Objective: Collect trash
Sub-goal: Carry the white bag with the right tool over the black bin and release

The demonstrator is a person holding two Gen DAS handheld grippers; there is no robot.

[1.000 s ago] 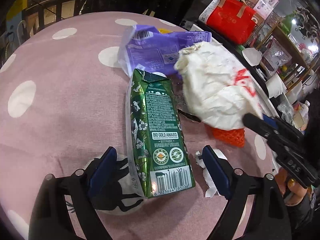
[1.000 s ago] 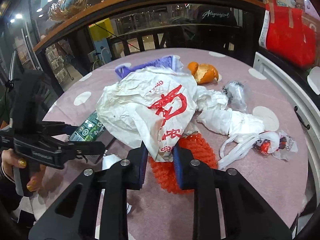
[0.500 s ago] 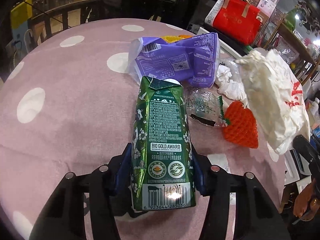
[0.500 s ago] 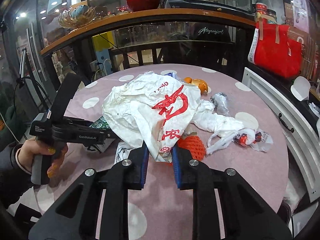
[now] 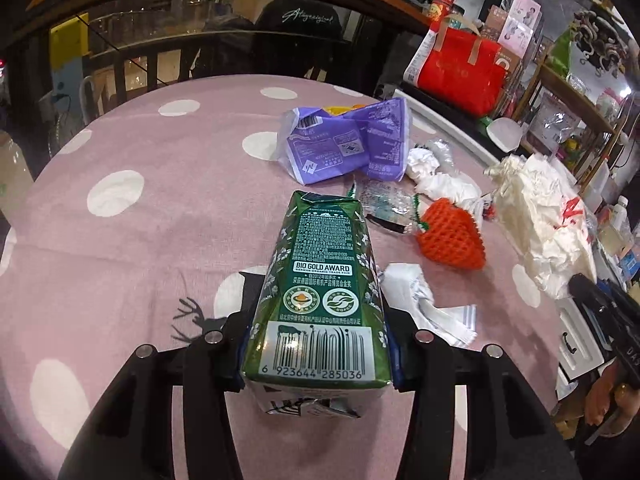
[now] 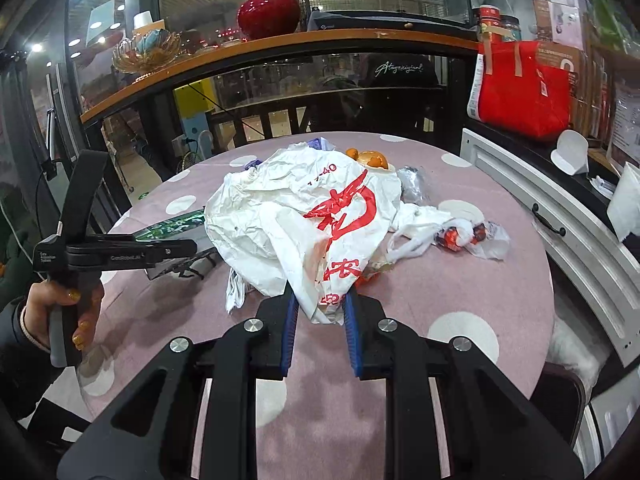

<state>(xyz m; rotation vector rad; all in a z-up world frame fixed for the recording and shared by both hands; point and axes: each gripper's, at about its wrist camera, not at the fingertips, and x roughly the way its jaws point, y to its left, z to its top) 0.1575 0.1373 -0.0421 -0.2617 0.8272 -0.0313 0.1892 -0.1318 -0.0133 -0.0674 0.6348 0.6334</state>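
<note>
A green drink carton [image 5: 320, 264] lies lengthwise between the pads of my left gripper [image 5: 316, 344]. The jaws are closing and press on both its sides, holding it just above the pink dotted tablecloth [image 5: 140, 240]. My right gripper [image 6: 320, 320] is shut on a bunched corner of a white plastic bag with red print [image 6: 312, 208], which hangs crumpled over the table. In the right wrist view the left gripper [image 6: 120, 254] comes in from the left in a person's hand, with the carton [image 6: 176, 226] half hidden behind the bag. In the left wrist view the bag [image 5: 548, 216] hangs at the right.
Loose trash covers the table: a purple wrapper [image 5: 348, 144], an orange foam net [image 5: 452, 236], crumpled tissue [image 5: 440, 184], a paper scrap [image 5: 420, 300], orange peel [image 6: 372, 158] and a knotted bag of red wrappers [image 6: 456, 236]. A white cabinet [image 6: 560, 220] and a red bag [image 5: 460, 68] flank the right.
My left gripper went from wide open around the carton to clamped on it and rose a little. The right gripper drew back with the bag, uncovering the orange net and tissue.
</note>
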